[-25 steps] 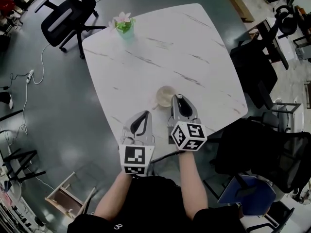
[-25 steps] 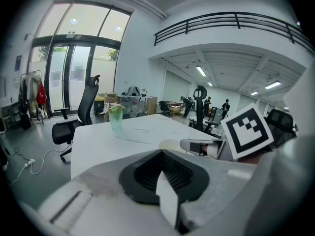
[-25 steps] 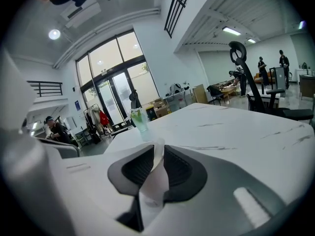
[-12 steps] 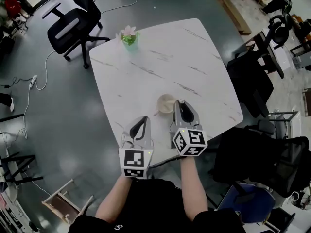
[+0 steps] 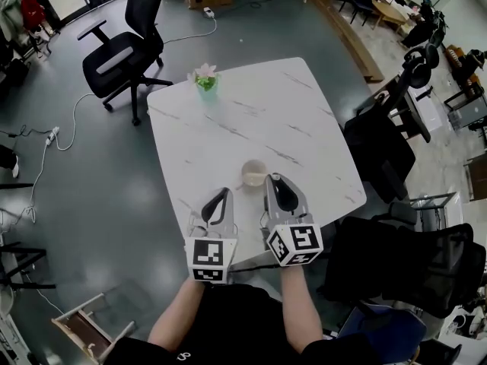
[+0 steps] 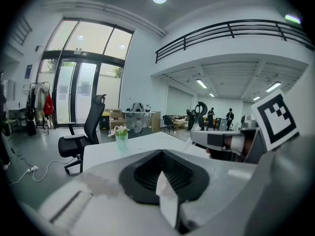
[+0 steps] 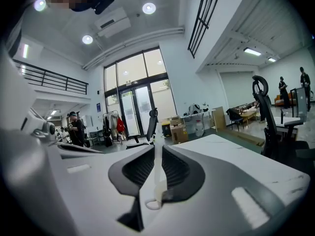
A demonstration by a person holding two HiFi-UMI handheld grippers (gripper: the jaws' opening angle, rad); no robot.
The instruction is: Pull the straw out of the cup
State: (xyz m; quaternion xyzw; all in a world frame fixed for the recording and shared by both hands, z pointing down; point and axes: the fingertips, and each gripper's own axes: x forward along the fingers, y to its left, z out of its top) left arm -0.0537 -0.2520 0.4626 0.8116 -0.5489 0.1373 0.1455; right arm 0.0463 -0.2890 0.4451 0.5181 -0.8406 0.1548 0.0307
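A cream cup (image 5: 253, 173) stands on the white marble table (image 5: 304, 120), near its front edge. My right gripper (image 5: 272, 179) hovers just right of the cup, above the tabletop. In the right gripper view, a thin translucent straw (image 7: 158, 173) stands upright between the black pads, and the right gripper (image 7: 157, 149) is shut on it. The straw is too thin to make out in the head view. My left gripper (image 5: 224, 193) hangs left of the cup, shut, with nothing at its tips. A white scrap (image 6: 167, 200) sits at the root of its jaws.
A small green vase with pink flowers (image 5: 205, 78) stands at the table's far left corner. A black office chair (image 5: 125, 55) is beyond the table on the left. More dark chairs (image 5: 380, 135) crowd the right side. Cables lie on the grey floor.
Both grippers have lifted above the table, the right one more, and its tips have risen clear of the cup. The cup has stayed in place.
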